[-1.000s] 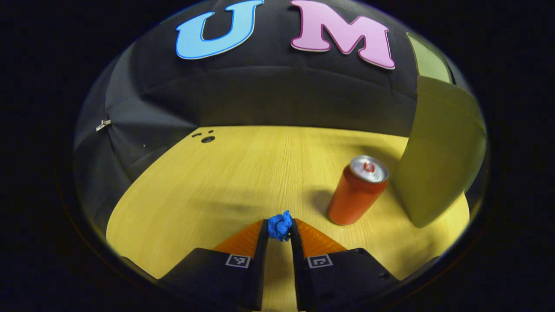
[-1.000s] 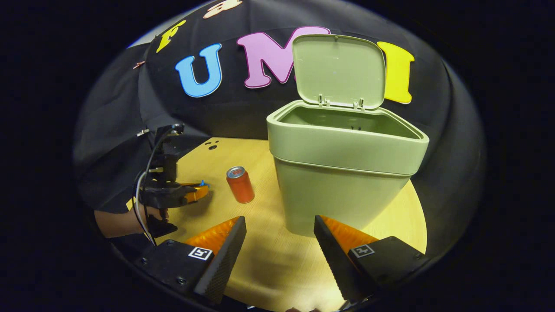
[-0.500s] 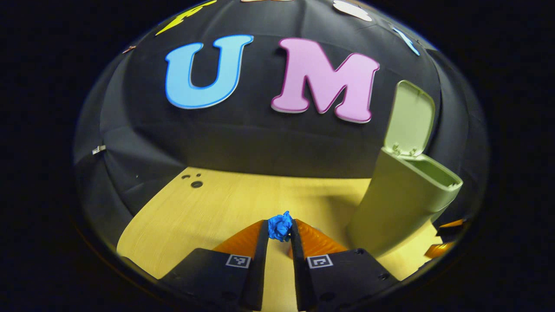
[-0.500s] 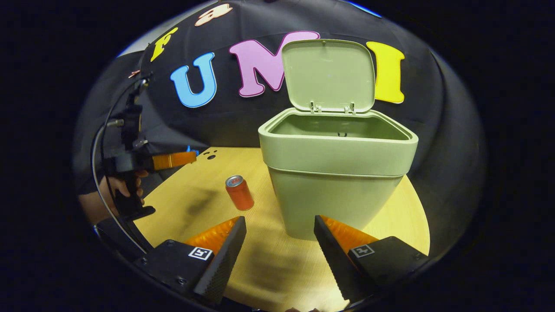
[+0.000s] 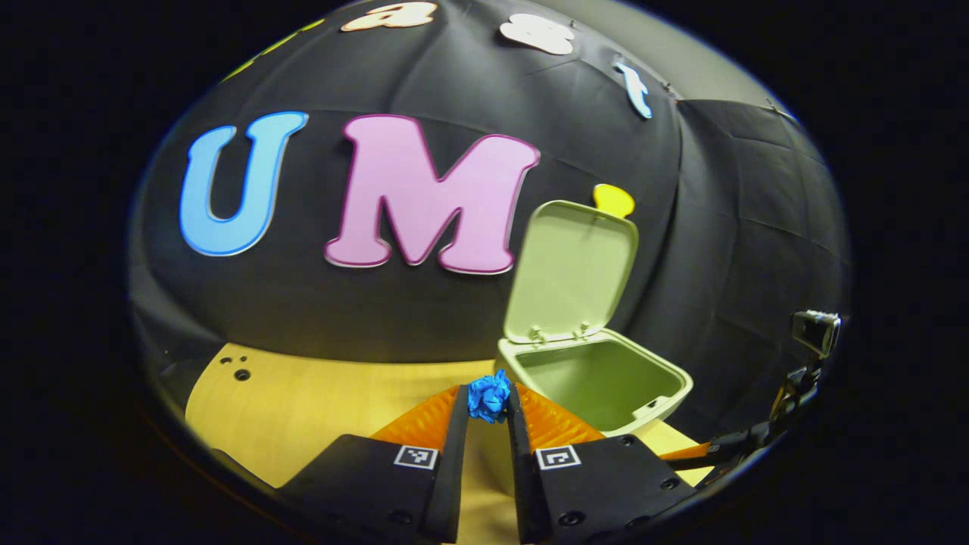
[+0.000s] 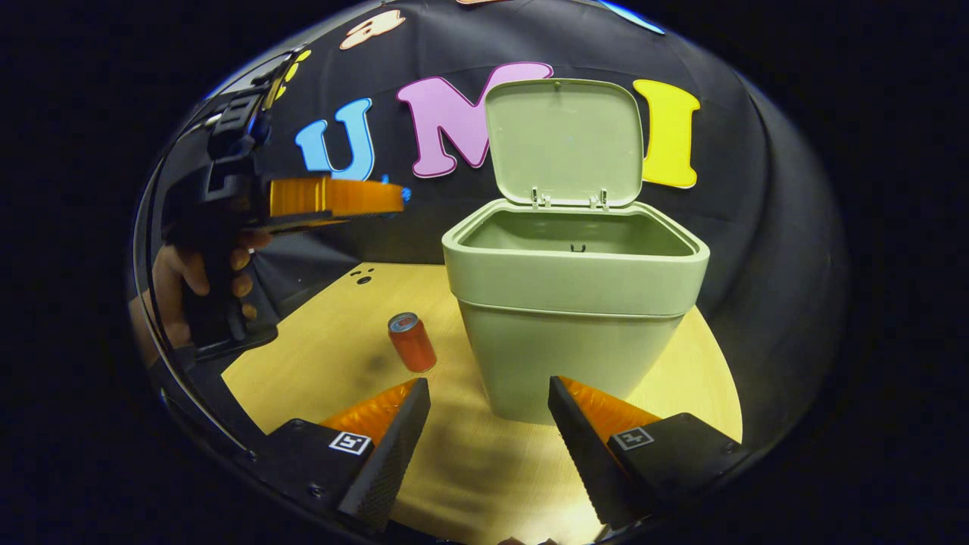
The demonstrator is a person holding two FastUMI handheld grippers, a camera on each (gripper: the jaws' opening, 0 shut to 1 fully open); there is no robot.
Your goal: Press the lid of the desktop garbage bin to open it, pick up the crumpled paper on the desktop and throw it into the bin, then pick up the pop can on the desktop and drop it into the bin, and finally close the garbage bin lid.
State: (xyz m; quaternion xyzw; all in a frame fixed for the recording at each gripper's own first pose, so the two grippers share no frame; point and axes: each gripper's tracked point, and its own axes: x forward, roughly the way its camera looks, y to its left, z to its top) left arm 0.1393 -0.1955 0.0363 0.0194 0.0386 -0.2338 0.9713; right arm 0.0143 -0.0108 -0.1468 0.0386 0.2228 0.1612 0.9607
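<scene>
My left gripper [image 5: 488, 405] is shut on a blue crumpled paper [image 5: 489, 394], held in the air just left of the green bin's [image 5: 598, 382] open mouth. The bin's lid [image 5: 571, 269] stands upright at the back. In the right gripper view the bin [image 6: 571, 303] stands on the wooden table with its lid [image 6: 564, 140] raised, and the left gripper [image 6: 394, 195] hovers high to the bin's left, with a speck of blue at its tip. An orange pop can [image 6: 411, 342] stands upright on the table left of the bin. My right gripper [image 6: 488, 412] is open, low in front of the bin.
The yellow wooden table [image 6: 318, 356] has small dark holes [image 6: 363, 277] near its back left corner. A hand [image 6: 189, 276] holds the left gripper's handle. In the left gripper view the right gripper [image 5: 764, 435] shows at the far right, beside the bin.
My left gripper has lifted the blue paper off the table and swung right toward the open bin. The right gripper has stayed almost still and open.
</scene>
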